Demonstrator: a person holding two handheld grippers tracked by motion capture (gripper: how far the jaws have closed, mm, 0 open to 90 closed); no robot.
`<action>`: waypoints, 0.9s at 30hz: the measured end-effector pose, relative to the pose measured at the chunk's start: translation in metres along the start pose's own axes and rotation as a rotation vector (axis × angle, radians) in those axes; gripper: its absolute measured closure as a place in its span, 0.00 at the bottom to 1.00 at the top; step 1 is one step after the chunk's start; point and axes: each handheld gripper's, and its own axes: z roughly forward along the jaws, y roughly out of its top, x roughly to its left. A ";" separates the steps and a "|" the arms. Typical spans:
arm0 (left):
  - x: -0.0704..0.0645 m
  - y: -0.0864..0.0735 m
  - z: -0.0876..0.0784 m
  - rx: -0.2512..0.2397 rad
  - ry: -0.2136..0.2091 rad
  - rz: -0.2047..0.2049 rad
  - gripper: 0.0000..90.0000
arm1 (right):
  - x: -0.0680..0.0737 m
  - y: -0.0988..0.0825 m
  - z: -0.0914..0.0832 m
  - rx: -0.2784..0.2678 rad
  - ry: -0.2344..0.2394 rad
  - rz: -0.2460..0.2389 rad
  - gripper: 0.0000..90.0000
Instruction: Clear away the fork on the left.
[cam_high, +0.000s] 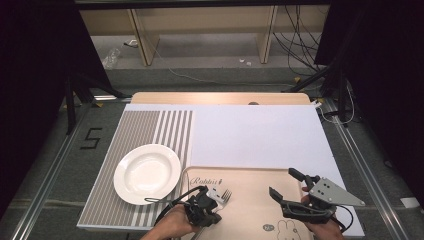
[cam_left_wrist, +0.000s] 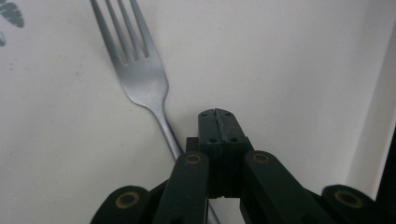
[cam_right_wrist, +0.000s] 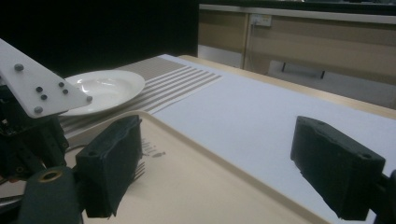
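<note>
Left gripper (cam_left_wrist: 217, 114) has its two black jaws pressed fully together, tip against tip, with nothing showing between them. In the left gripper view the fork (cam_left_wrist: 140, 77) lies flat on the cream tray (cam_left_wrist: 280, 56) just to the left of those closed tips: its neck runs down beside the jaws, and its handle passes under the gripper's body, so whether any part of the gripper touches the handle cannot be told. The tines point up and away, their ends cut off by the top edge of that view.

From the high view, the left gripper (cam_high: 216, 196) sits at the near left part of the tray (cam_high: 250, 180), and only the tines of the fork (cam_high: 226, 195) peek out beside it; the rest is covered by the gripper and the person's hand. A white plate (cam_high: 147, 173) rests on the striped mat (cam_high: 140, 127) to the left, well apart from the fork.

Right gripper (cam_high: 286, 186) hangs over the tray's right part with its jaws spread wide and nothing between them. In the right gripper view (cam_right_wrist: 224, 168) the fork's tines (cam_right_wrist: 138, 171) are half hidden behind one jaw.
</note>
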 end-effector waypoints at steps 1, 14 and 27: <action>0.001 0.000 0.000 -0.001 0.003 -0.003 0.99 | 0.000 0.000 0.000 0.004 0.000 -0.001 0.19; 0.015 -0.009 -0.008 -0.013 0.029 -0.047 1.00 | 0.000 0.000 0.000 0.002 -0.001 0.003 0.19; 0.026 -0.019 -0.016 -0.031 0.059 -0.090 1.00 | 0.000 0.000 0.000 -0.001 0.001 -0.001 0.19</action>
